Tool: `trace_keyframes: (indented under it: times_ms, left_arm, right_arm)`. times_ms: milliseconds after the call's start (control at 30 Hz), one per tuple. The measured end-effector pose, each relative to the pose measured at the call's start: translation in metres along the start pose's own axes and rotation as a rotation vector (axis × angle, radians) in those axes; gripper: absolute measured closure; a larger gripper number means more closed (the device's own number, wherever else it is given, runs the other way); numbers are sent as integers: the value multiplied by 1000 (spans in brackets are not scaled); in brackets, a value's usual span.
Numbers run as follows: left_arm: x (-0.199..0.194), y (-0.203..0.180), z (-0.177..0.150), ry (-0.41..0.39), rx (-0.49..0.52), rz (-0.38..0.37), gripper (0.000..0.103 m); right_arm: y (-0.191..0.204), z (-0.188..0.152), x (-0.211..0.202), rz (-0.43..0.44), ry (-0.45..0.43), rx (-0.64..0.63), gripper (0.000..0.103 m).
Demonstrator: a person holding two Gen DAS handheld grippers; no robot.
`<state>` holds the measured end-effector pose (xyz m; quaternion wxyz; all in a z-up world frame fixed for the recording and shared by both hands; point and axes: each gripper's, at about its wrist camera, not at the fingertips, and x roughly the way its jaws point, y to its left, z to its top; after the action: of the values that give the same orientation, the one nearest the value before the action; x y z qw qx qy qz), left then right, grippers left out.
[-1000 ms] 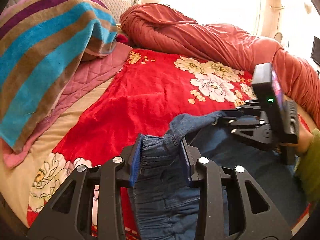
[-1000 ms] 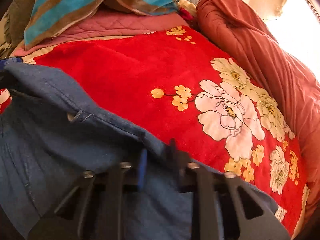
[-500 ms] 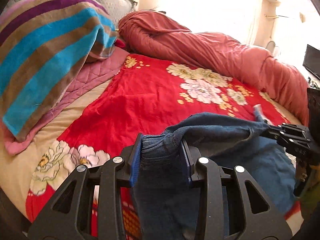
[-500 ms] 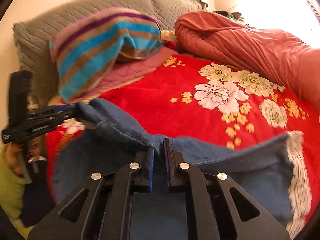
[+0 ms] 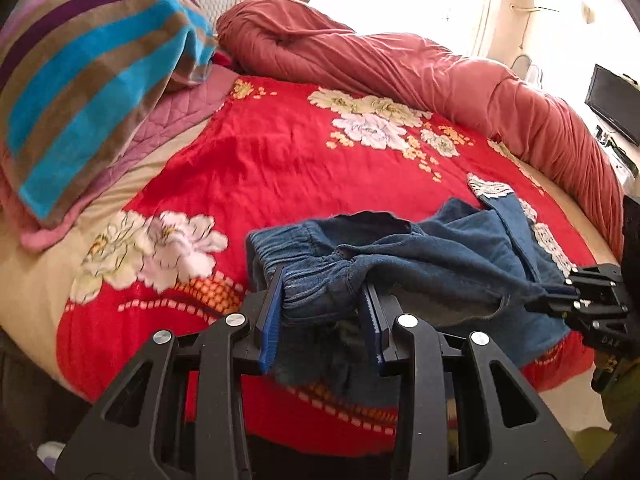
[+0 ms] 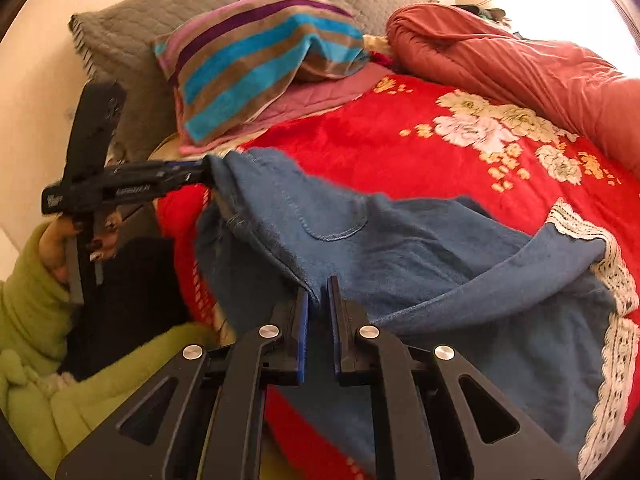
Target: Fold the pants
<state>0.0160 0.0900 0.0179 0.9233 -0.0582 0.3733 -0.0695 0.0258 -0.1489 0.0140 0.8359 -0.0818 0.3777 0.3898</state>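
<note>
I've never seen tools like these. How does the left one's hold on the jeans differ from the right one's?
The left hand-held gripper clamps a thick bunch of the jeans' gathered elastic waistband, so its fingers stand well apart; the right hand-held gripper pinches a thin stitched edge, fingers nearly together. The left one's denim is crumpled, while the right one's runs smoother. Both are shut on the same jeans, holding them above the red floral blanket.

The right gripper (image 6: 318,304) has its fingers (image 6: 301,320) nearly together, pinching a fold of the blue pants (image 6: 420,248). Ahead and left of them, the left gripper (image 6: 202,168) clamps the pants' far edge. The denim spreads rightward over the red floral blanket (image 6: 392,152), its lace hem (image 6: 612,320) to the right.
</note>
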Motion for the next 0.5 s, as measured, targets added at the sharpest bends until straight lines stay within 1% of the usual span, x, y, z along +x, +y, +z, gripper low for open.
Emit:
trace_keyframes:
  times_ms: [167,233,300,367,500]
  left_arm:
    - [-3,-2,-11,35,11,24,75]
    - [1,-2,-16,72,25,41,72]
    - [3,3,-22,102,3,31,70]
    - [0,10,-28,119,-30,22,67]
    - [-18,17,-34,107,-52,34,64]
  right_arm:
    - [12,-14,11,-17,56,-46,95]
    - [11,-22,20,-17,102,-30,95]
    - [11,-26,25,-4,125,-7,95]
    - [15,-29,25,0,125,-19,95]
    - [20,-30,24,23,109,-25,95]
